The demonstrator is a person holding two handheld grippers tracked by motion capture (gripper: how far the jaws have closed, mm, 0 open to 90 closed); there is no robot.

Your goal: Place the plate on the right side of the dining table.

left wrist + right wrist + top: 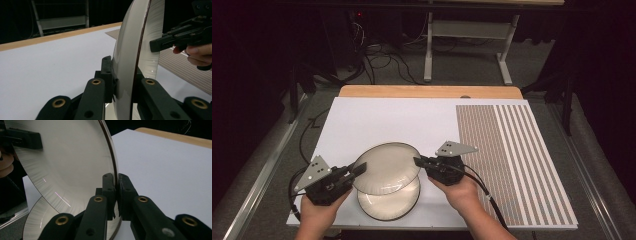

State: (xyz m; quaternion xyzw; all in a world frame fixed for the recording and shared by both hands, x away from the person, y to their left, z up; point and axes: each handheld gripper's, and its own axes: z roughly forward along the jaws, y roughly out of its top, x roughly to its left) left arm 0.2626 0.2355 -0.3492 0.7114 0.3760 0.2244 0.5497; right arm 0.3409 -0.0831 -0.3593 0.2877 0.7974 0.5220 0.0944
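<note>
the left gripper (358, 169) is clamped on the near-left rim of the upper paper plate (387, 167), and the right gripper (418, 161) is clamped on the opposite rim. in the left gripper view the plate's edge sits squeezed between the two black jaws; the right gripper view shows the same pinch from the other side. the upper plate hangs tilted above a second paper plate (388, 204), which lies flat on the white board (377, 120) near the person's edge, partly hidden under the raised one.

the step in hand looks like lifting the top plate off the one below. the next move probably calls for both hands to travel together at the same height, since a thin rim could bend or slip if one side pulls ahead.

the white board covers a wooden table (427, 91); its right part carries a striped and checked panel (507, 150). beyond is a dark room with grey carpet, loose cables and a metal table frame (467, 35).
</note>
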